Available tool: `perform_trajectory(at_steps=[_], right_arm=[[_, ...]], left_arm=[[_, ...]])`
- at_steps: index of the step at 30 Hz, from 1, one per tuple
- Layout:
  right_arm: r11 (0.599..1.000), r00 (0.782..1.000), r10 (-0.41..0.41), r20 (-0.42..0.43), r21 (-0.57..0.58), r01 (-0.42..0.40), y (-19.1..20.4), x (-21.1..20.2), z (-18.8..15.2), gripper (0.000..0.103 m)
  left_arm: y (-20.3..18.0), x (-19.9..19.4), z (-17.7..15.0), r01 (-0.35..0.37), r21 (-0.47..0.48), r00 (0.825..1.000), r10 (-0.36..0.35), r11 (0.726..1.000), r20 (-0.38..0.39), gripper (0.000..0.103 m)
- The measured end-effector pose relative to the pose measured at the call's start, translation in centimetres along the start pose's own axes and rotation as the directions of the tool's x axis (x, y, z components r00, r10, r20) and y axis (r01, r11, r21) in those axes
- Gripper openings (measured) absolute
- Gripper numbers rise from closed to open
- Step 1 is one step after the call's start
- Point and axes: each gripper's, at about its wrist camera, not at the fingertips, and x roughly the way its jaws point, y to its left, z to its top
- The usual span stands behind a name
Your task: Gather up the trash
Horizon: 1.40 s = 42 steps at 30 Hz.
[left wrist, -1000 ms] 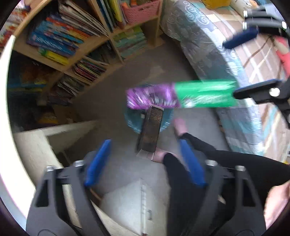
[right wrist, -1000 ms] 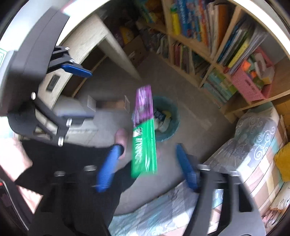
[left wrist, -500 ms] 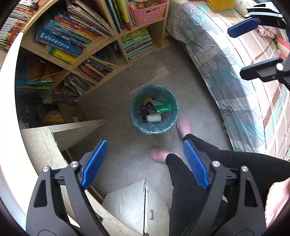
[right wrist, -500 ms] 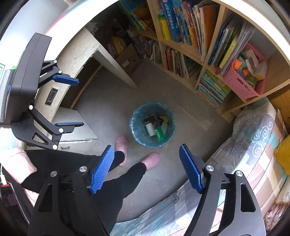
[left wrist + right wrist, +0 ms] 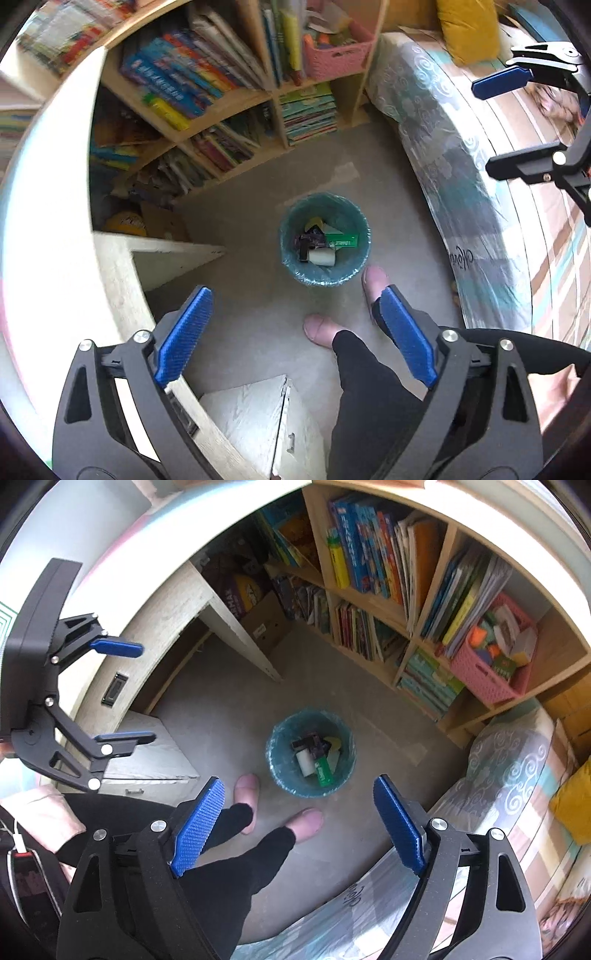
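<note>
A teal-lined round trash bin (image 5: pixel 360 258) (image 5: pixel 279 771) stands on the grey floor far below both grippers. Inside lie a green and purple wrapper (image 5: pixel 341 240) (image 5: pixel 324 770), a dark flat box (image 5: pixel 308 242) (image 5: pixel 310 744) and a white piece (image 5: pixel 322 257) (image 5: pixel 304 762). My left gripper (image 5: pixel 295 334) points straight down, its jaws still opening with nothing between them. My right gripper (image 5: pixel 299 825) also looks down at the bin, jaws still opening and empty. Each gripper shows in the other's view, the right gripper (image 5: pixel 517 125) at upper right and the left gripper (image 5: pixel 122 692) at left.
A wooden bookshelf (image 5: pixel 229 103) (image 5: pixel 402 613) full of books holds a pink basket (image 5: pixel 336 55) (image 5: pixel 487 672). A bed with a patterned cover (image 5: pixel 461 166) (image 5: pixel 509 768) runs along the right. A pale wooden desk (image 5: pixel 122 280) (image 5: pixel 173 605) stands left. The person's feet (image 5: pixel 321 328) (image 5: pixel 247 786) rest beside the bin.
The green and purple wrapper and the dark box, a second ago falling between the grippers, now lie in the bin. Both grippers have risen and their jaws have spread wider.
</note>
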Motion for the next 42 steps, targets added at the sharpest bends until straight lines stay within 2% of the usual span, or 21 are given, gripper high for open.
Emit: perform_trajectory(at_steps=[2, 6, 10, 13, 17, 21, 27, 31, 35, 38, 40, 42], right_arm=[[1.000, 1.000, 0.004, 0.015, -0.008, -0.004, 0.1, -0.5, 0.6, 0.083], [0.998, 0.998, 0.019, 0.052, -0.054, -0.016, 1.2, -1.8, 2.0, 0.087], [0.993, 0.997, 0.039, 0.069, -0.116, -0.031, 2.7, -2.3, 4.0, 0.088], [0.986, 0.995, 0.061, 0.074, -0.161, -0.048, 4.1, -2.5, 5.6, 0.088], [0.968, 0.994, 0.079, 0.071, -0.244, -0.059, 6.6, -2.5, 7.4, 0.088], [0.943, 0.994, 0.084, 0.066, -0.327, -0.058, 9.3, -2.2, 9.2, 0.088], [0.893, 0.991, 0.117, 0.060, -0.444, -0.078, 13.1, -2.3, 11.5, 0.089], [0.857, 0.990, 0.132, 0.049, -0.507, -0.089, 15.6, -2.1, 12.9, 0.089], [0.824, 0.988, 0.151, 0.032, -0.557, -0.108, 18.0, -1.6, 13.9, 0.089], [0.793, 0.988, 0.150, 0.016, -0.599, -0.111, 19.9, -1.1, 14.4, 0.089], [0.777, 0.988, 0.155, 0.003, -0.617, -0.120, 21.2, -0.8, 14.7, 0.089], [0.768, 0.987, 0.162, -0.007, -0.627, -0.131, 22.2, -0.3, 15.1, 0.089]], left_arm=[[0.5, -0.9, -0.5, -0.037, -0.034, 0.999, 0.038, 0.999, 0.015, 0.093], [2.0, -2.4, -1.9, -0.052, -0.113, 0.998, 0.056, 0.992, 0.036, 0.096], [3.3, -3.0, -3.3, -0.116, -0.176, 0.993, 0.117, 0.978, -0.002, 0.096], [4.8, -3.7, -4.7, -0.112, -0.254, 0.993, 0.117, 0.961, 0.005, 0.096], [7.0, -4.8, -7.1, -0.115, -0.373, 0.992, 0.128, 0.921, 0.010, 0.096], [9.2, -5.7, -9.8, -0.141, -0.498, 0.987, 0.159, 0.856, -0.007, 0.096], [12.6, -7.1, -14.5, -0.127, -0.680, 0.985, 0.174, 0.722, 0.001, 0.096], [14.0, -7.7, -16.9, -0.161, -0.741, 0.977, 0.212, 0.651, -0.026, 0.096], [15.2, -8.0, -19.5, -0.160, -0.797, 0.975, 0.219, 0.582, -0.035, 0.096], [15.7, -8.5, -21.5, -0.137, -0.843, 0.976, 0.218, 0.521, -0.024, 0.096], [16.2, -8.9, -23.1, -0.122, -0.877, 0.976, 0.219, 0.465, -0.019, 0.096], [16.6, -9.2, -24.6, -0.120, -0.899, 0.973, 0.228, 0.421, -0.023, 0.096]])
